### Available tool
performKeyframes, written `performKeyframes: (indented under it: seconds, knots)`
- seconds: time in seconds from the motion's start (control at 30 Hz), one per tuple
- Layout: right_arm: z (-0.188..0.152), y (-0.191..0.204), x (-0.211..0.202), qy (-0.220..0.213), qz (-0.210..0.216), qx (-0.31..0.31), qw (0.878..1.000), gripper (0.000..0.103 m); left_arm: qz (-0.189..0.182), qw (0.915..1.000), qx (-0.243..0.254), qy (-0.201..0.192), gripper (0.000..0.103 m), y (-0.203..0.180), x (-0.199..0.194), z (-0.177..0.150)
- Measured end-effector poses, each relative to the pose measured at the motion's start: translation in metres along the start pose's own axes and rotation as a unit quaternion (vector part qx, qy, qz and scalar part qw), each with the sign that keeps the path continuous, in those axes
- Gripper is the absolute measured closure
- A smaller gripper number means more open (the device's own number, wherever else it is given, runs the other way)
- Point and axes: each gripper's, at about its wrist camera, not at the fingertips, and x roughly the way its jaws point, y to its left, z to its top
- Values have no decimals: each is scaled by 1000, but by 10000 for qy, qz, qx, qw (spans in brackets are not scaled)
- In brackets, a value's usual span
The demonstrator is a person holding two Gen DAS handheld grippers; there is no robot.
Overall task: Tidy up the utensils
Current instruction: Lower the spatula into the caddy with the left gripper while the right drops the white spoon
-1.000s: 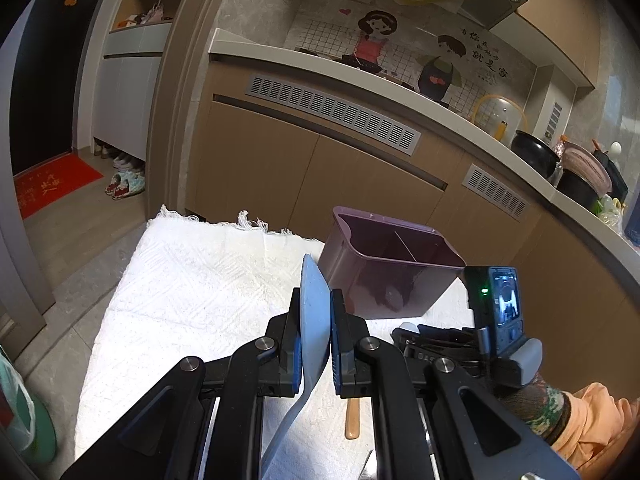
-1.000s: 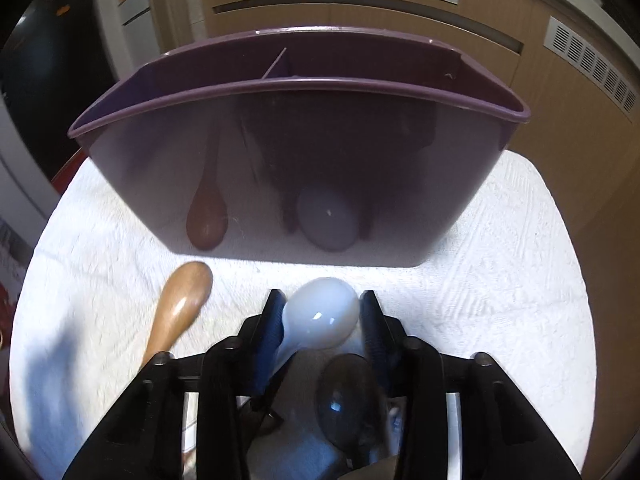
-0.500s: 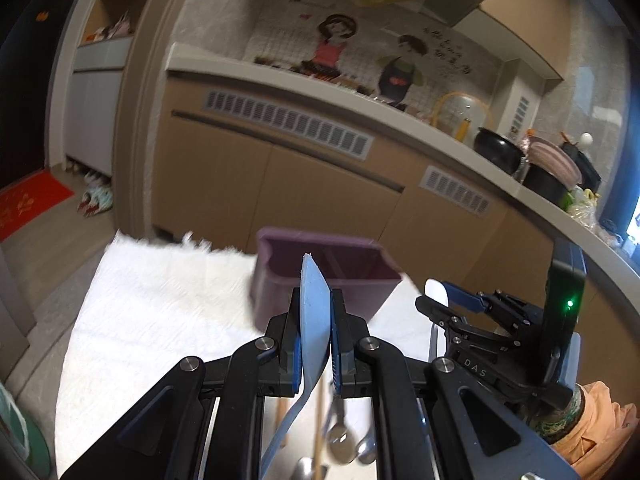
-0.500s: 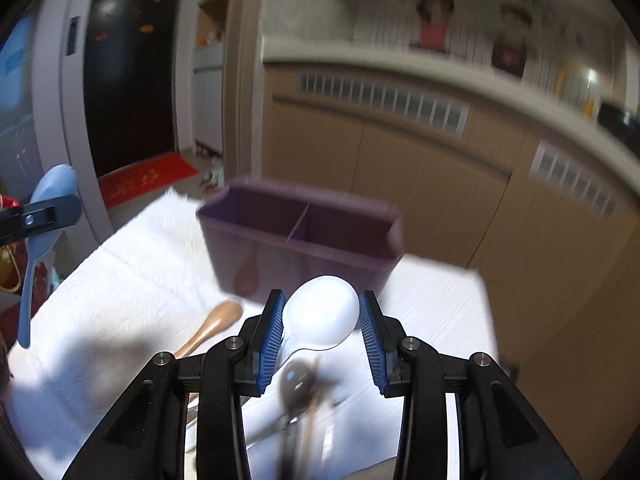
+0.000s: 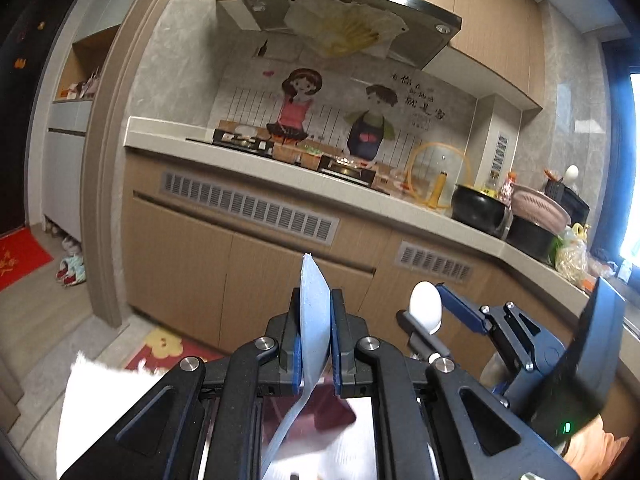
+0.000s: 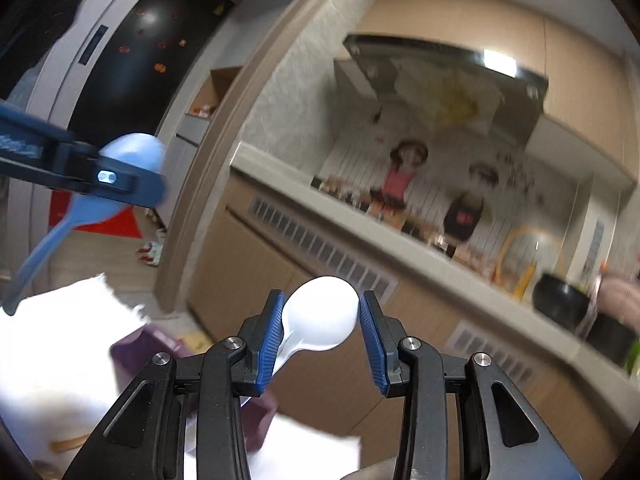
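Note:
My left gripper (image 5: 315,332) is shut on a light blue spoon (image 5: 312,312), bowl up, handle hanging down. It also shows in the right wrist view (image 6: 128,160) at the left. My right gripper (image 6: 320,332) is shut on a white spoon (image 6: 320,320); that spoon also shows in the left wrist view (image 5: 426,307) to the right of mine. Both are raised high. The purple utensil holder (image 6: 140,354) stands below on the white cloth (image 6: 48,344), partly hidden by my fingers; a bit of it shows under the left gripper (image 5: 332,412).
Kitchen cabinets and a counter (image 5: 360,200) with a black pot (image 5: 478,208) and a pink colander (image 5: 540,212) lie ahead. A wooden utensil end (image 6: 70,444) lies on the cloth. A door frame (image 5: 104,160) stands at the left.
Both grippers have lifted and tilted upward with their spoons. The purple holder has dropped to the bottom of both views.

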Motion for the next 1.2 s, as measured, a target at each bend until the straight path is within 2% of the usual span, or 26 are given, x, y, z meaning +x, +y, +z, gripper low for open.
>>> performKeyframes:
  seconds: [0.17, 0.33, 0.47, 0.63, 0.73, 0.87, 1.07, 1.17, 1.2]
  knots:
    - [-1, 3, 35, -12, -18, -64, 10000, 64, -61, 9999, -100, 59, 94, 8, 48, -4]
    - [-32, 3, 72, 350, 598, 414, 9967, 64, -90, 9992, -310, 244, 94, 35, 88, -25]
    - [-54, 4, 92, 464, 757, 600, 9942, 64, -92, 9983, -399, 421, 94, 56, 110, -43]
    - [-71, 18, 108, 359, 505, 372, 9974, 64, -190, 9980, -404, 446, 94, 67, 119, -61]
    - [-84, 33, 119, 437, 532, 265, 9973, 64, -145, 9983, -311, 463, 94, 71, 120, -69]
    - [-101, 40, 131, 749, 847, 550, 9921, 64, -75, 9985, -238, 492, 94, 76, 119, -80]
    - [-115, 30, 136, 1137, 1232, 1162, 9790, 63, 51, 9976, -252, 644, 93, 84, 116, -100]
    - [-117, 29, 132, 1239, 1290, 1254, 9758, 61, 102, 9971, -337, 667, 89, 88, 111, -104]
    - [-118, 29, 130, 1259, 1299, 1244, 9756, 55, 112, 9970, -363, 673, 87, 89, 110, -104]
